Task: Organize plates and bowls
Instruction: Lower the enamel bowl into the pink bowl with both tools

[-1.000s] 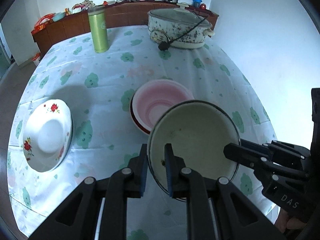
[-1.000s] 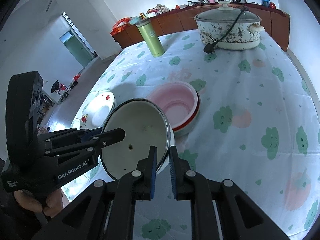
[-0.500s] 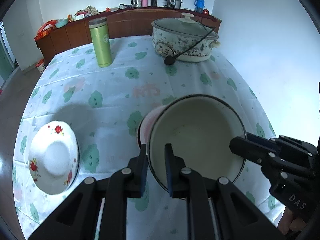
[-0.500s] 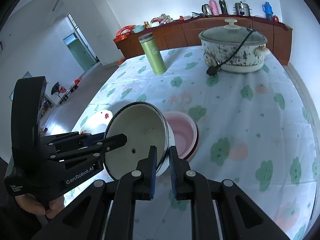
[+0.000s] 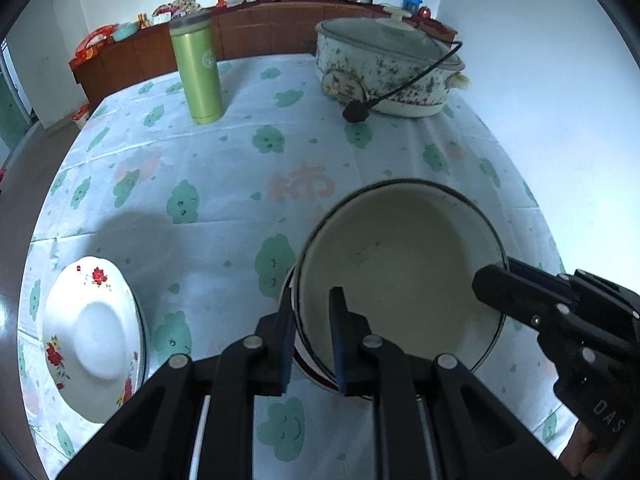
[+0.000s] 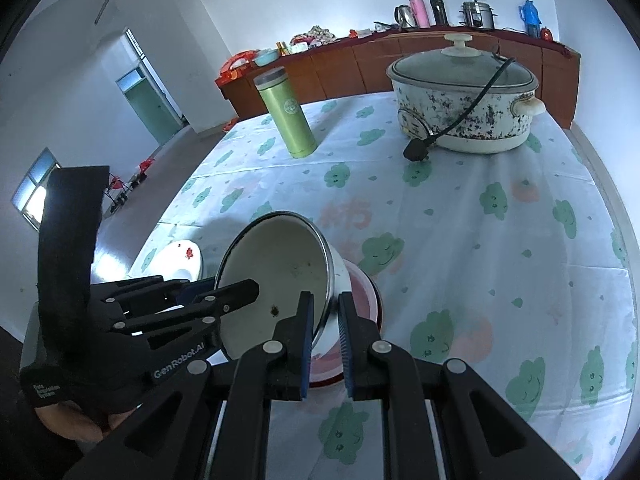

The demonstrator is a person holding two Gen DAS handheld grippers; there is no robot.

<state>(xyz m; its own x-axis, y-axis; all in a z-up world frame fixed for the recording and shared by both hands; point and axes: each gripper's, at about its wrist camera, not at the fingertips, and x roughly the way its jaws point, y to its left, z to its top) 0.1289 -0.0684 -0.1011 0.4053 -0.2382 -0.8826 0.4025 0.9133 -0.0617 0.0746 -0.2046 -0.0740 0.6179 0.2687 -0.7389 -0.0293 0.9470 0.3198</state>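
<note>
A white enamel bowl [image 5: 400,272] with a dark rim is held by both grippers over the pink bowl [image 6: 360,292], covering most of it. My left gripper [image 5: 311,344] is shut on its near-left rim. My right gripper [image 6: 323,340] is shut on the opposite rim; it shows in the left wrist view [image 5: 496,288] at the right. The enamel bowl [image 6: 280,276] is tilted in the right wrist view. A white plate with red flowers [image 5: 90,336] lies at the table's left edge, and shows small in the right wrist view [image 6: 180,258].
A green thermos [image 5: 197,68] stands at the far left of the table. A speckled electric cooker [image 5: 388,68] with a lid and loose black plug [image 5: 354,112] sits far right. A wooden sideboard [image 5: 260,28] runs behind. The tablecloth [image 5: 224,168] has green cloud prints.
Both grippers carried the enamel bowl forward over the pink bowl, which was in plain sight beyond it and is now almost hidden beneath it. Both grips are unchanged.
</note>
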